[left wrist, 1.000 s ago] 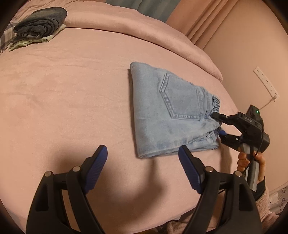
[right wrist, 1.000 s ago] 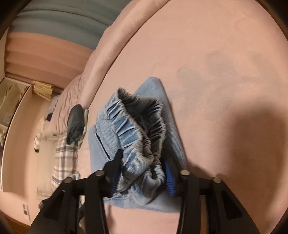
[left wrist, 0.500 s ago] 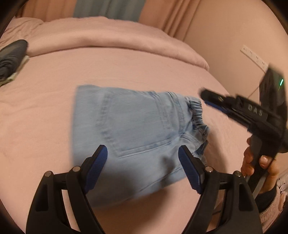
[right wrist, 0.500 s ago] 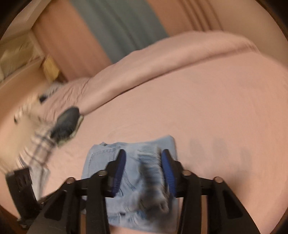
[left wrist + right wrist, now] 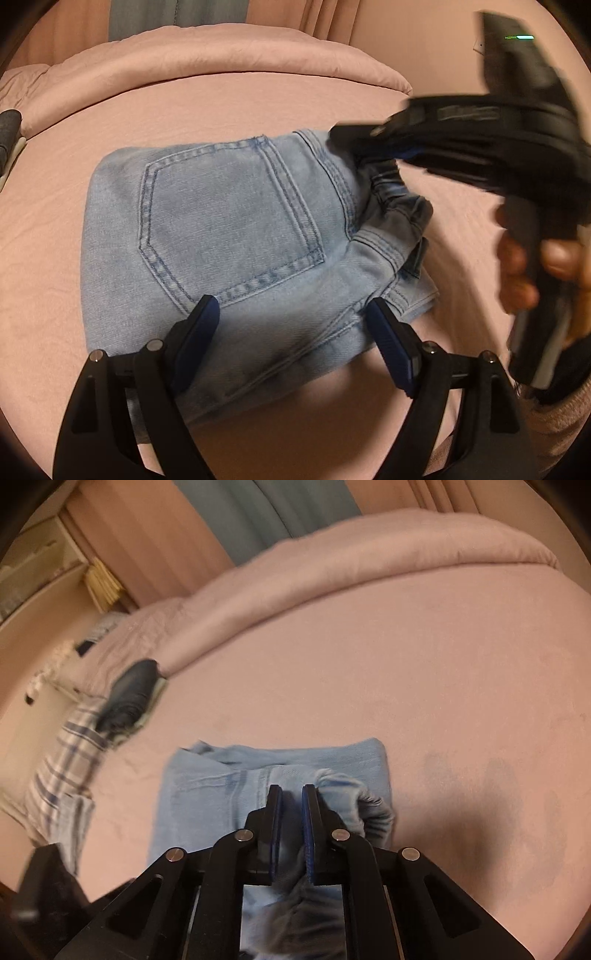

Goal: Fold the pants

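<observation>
Light blue denim pants (image 5: 229,236) lie folded into a compact bundle on the pink bed, back pocket up, elastic waistband at the right. My left gripper (image 5: 291,314) is open and empty, hovering over the bundle's near edge. My right gripper (image 5: 291,794) is shut on the pants' waistband (image 5: 351,794), with denim pinched between its blue pads. It shows blurred in the left wrist view (image 5: 369,147), at the waistband end. The pants also show in the right wrist view (image 5: 221,786).
The pink bed cover (image 5: 369,657) spreads all round, with a rolled duvet (image 5: 221,55) at the back. A dark folded garment (image 5: 133,690) and a plaid cloth (image 5: 62,760) lie at the bed's left. A wall (image 5: 424,40) stands close on the right.
My right gripper has closed from open to shut on the waistband. My left gripper has moved in over the pants, staying open. The bundle now looks much nearer in the left view.
</observation>
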### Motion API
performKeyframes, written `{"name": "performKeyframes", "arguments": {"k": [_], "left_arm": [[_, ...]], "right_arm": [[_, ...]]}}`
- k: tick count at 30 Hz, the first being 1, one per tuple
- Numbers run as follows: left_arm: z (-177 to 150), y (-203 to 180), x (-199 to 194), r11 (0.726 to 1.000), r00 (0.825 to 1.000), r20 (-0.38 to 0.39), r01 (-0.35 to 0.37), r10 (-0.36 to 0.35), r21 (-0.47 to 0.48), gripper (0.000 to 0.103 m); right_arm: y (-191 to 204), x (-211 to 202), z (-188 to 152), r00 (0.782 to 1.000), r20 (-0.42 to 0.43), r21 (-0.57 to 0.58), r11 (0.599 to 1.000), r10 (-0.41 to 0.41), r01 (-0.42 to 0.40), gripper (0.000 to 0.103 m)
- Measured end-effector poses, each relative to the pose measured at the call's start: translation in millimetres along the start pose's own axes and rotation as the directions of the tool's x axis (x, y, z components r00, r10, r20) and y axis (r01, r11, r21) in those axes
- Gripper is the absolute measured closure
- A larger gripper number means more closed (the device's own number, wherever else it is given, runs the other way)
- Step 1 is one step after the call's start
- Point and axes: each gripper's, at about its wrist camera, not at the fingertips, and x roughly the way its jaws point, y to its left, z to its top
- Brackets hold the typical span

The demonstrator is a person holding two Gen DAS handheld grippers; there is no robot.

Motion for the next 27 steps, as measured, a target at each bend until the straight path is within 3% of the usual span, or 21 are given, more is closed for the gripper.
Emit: {"name": "performKeyframes", "arguments": {"k": [3,5,10,15,21,27], "left_arm": [[-1.7,-0.7,-0.4,1.0,1.0,0.001,0.005,-0.005,-0.01,0.021],[-3.6,0.9,-2.2,1.0,1.0,-0.001,0.01,-0.01,-0.011,0.021],[-1.6,2.0,-3.8,1.0,1.0,-0.01,0.016,-0.016,-0.016,0.021],[-0.7,-2.0,-8.8,1.0,1.0,-0.02,-0.01,0.01,-0.016,0.021],[-10.8,-2.2,-32.3,0.997,0.999,0.023,-0.03,0.031,-0.065,0.02],[-18.0,3.6,-54.6,0.992,0.991,0.076,-0.106,0.111,-0.072,0.02]], "right_arm": [[18.9,-21.7,-11.6,0.999,0.044,-0.072,0.997,0.021,-0.018,0.094],[24.7,-26.1,-22.5,1.0,0.019,-0.1,0.995,0.017,-0.015,0.094],[29.4,-15.3,-66.2,0.99,-0.083,-0.209,0.973,-0.114,0.094,0.094],[1.6,-14.6,-72.2,0.997,-0.079,-0.04,0.999,0.014,-0.017,0.095],[1.3,-15.0,-72.7,0.997,-0.073,-0.047,0.999,0.013,-0.016,0.095],[-4.0,-15.1,-75.8,0.996,-0.078,-0.012,0.999,0.039,-0.04,0.095]]}}
